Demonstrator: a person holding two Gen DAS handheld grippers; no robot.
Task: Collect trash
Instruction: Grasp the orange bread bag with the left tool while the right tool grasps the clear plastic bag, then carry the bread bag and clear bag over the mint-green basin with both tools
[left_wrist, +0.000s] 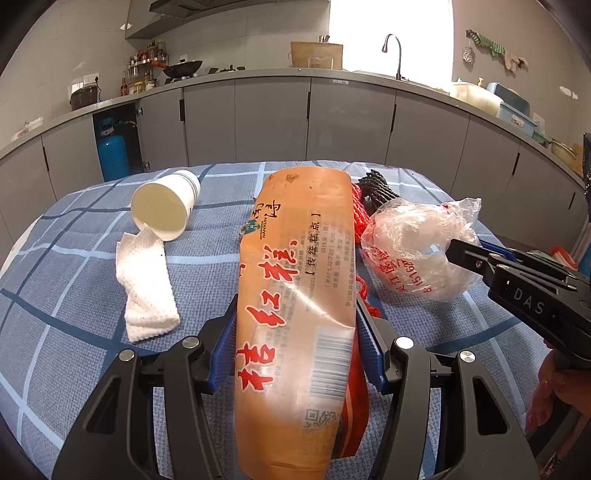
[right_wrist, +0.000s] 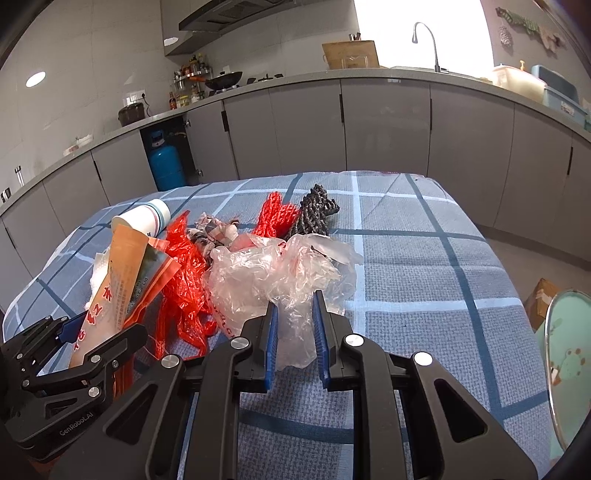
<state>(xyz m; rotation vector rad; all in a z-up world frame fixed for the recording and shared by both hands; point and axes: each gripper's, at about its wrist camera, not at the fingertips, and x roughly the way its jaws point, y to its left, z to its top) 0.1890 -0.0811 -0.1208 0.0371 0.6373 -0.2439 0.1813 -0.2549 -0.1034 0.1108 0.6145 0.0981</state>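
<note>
Both views are taken from just above the table (left_wrist: 92, 295), angled down and forward toward the counter (left_wrist: 258, 75). The left view sits close over the orange wrapper (left_wrist: 295, 277); the right view, close over the clear bag (right_wrist: 280, 273). Table, wrapper, bag, cup (right_wrist: 144, 218) and counter are shared.

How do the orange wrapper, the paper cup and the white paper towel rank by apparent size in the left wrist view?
1. orange wrapper, though nearest the camera.
2 and 3. white paper towel and paper cup look alike, so unranked.
</note>
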